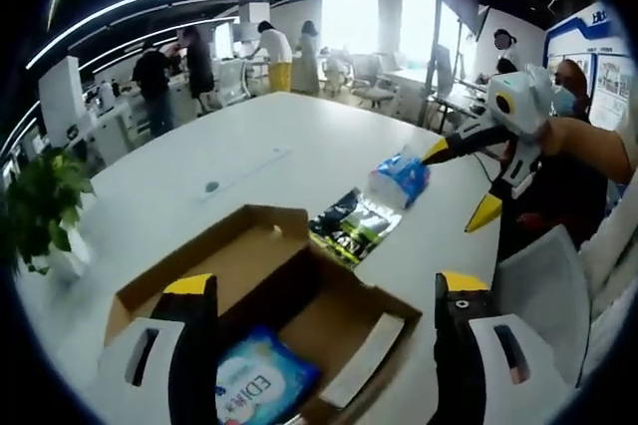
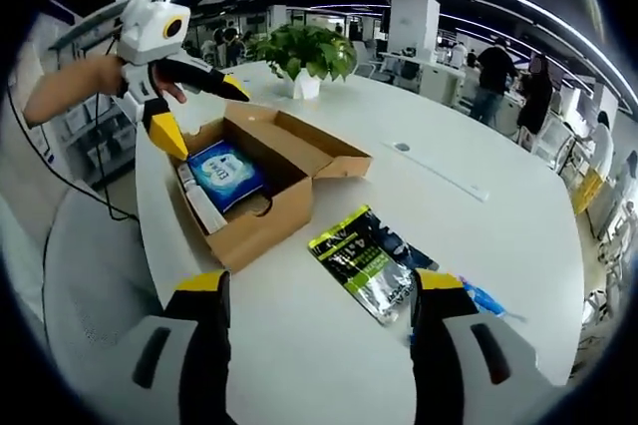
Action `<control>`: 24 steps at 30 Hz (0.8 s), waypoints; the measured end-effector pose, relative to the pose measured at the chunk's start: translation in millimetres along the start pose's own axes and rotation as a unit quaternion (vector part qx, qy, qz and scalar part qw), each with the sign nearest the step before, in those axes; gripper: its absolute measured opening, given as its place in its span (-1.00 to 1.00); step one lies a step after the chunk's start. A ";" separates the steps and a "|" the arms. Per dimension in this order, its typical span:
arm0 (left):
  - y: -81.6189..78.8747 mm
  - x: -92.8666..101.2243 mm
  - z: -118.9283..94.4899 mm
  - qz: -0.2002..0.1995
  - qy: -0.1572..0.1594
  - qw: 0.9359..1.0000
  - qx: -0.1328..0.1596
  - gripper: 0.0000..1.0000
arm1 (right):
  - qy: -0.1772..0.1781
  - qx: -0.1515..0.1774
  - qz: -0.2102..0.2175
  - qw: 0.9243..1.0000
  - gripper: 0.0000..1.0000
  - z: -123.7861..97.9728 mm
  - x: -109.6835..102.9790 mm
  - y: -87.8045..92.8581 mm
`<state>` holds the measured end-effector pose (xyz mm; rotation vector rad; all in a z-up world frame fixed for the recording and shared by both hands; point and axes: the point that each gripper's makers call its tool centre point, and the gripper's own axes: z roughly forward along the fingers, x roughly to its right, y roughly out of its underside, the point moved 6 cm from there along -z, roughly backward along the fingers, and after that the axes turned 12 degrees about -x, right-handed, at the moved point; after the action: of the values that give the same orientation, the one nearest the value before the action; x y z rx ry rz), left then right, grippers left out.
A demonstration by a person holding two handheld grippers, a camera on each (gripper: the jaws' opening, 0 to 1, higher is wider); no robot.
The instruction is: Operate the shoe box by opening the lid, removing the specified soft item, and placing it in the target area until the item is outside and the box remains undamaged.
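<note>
The brown cardboard shoe box [image 2: 261, 178] is sitting open on the white table, lid flaps spread, holding a blue soft pack [image 2: 226, 173] lying flat inside.

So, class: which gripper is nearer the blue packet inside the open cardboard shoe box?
Left. The left gripper hangs just above the blue packet in the cardboard shoe box. The right gripper is apart, by the blue tissue pack.

The white table [image 2: 498, 245] carries an open cardboard box [image 2: 261, 208], green-black packet [image 2: 361, 263], blue pack [image 1: 401, 179] and potted plant [image 2: 304, 54].
</note>
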<state>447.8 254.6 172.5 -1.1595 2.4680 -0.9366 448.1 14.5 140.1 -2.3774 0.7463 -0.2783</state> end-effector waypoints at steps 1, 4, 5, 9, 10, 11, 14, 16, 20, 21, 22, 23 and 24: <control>2.4 -1.8 -2.5 -0.004 -0.003 1.000 0.001 0.86 | -0.001 0.000 -0.001 1.000 0.41 0.9 -0.9 -1.0; 12.7 -5.1 -11.1 -0.017 -0.013 1.000 0.000 0.87 | -0.014 0.002 -0.004 1.000 0.42 6.8 -7.8 -9.4; 15.4 -6.4 -13.1 -0.021 -0.015 1.000 -0.001 0.87 | -0.018 0.002 -0.004 1.000 0.42 8.2 -9.2 -11.2; 29.4 -13.9 -22.6 -0.037 -0.030 0.999 -0.004 0.90 | -0.031 0.003 -0.007 0.999 0.42 15.3 -16.5 -19.3; 34.5 -16.0 -25.6 -0.043 -0.033 0.999 -0.006 0.91 | -0.034 0.004 -0.007 0.999 0.43 16.8 -17.9 -20.7; 37.8 -17.2 -27.6 -0.047 -0.035 0.998 -0.006 0.92 | -0.037 0.004 -0.006 0.999 0.43 18.0 -19.2 -21.8; 48.1 -20.5 -33.5 -0.060 -0.041 0.997 -0.009 0.97 | -0.045 0.005 -0.008 0.999 0.44 22.9 -24.2 -26.9; 57.0 -25.0 -37.9 -0.068 -0.046 0.997 -0.011 1.00 | -0.051 0.005 -0.009 0.999 0.45 26.0 -27.1 -29.5; 72.4 -29.7 -46.4 -0.083 -0.056 0.995 -0.014 1.00 | -0.060 0.002 -0.014 0.998 0.45 32.8 -32.5 -34.1; 75.7 -30.9 -48.1 -0.085 -0.059 0.994 -0.015 1.00 | -0.066 0.007 -0.016 0.998 0.46 34.3 -35.4 -37.2; 80.2 -32.5 -50.5 -0.090 -0.062 0.994 -0.016 1.00 | -0.070 0.010 -0.015 0.997 0.47 35.5 -37.0 -39.4; 83.0 -33.7 -52.0 -0.093 -0.064 0.993 -0.016 1.00 | -0.073 0.011 -0.016 0.997 0.47 37.6 -38.7 -42.4; 87.9 -35.9 -54.1 -0.100 -0.067 0.993 -0.017 1.00 | -0.076 0.010 -0.019 0.997 0.47 39.3 -40.0 -44.0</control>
<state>393.1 347.6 155.1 -1.4523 2.3025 -0.8405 449.3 85.6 136.2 -2.3654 0.6254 -0.1186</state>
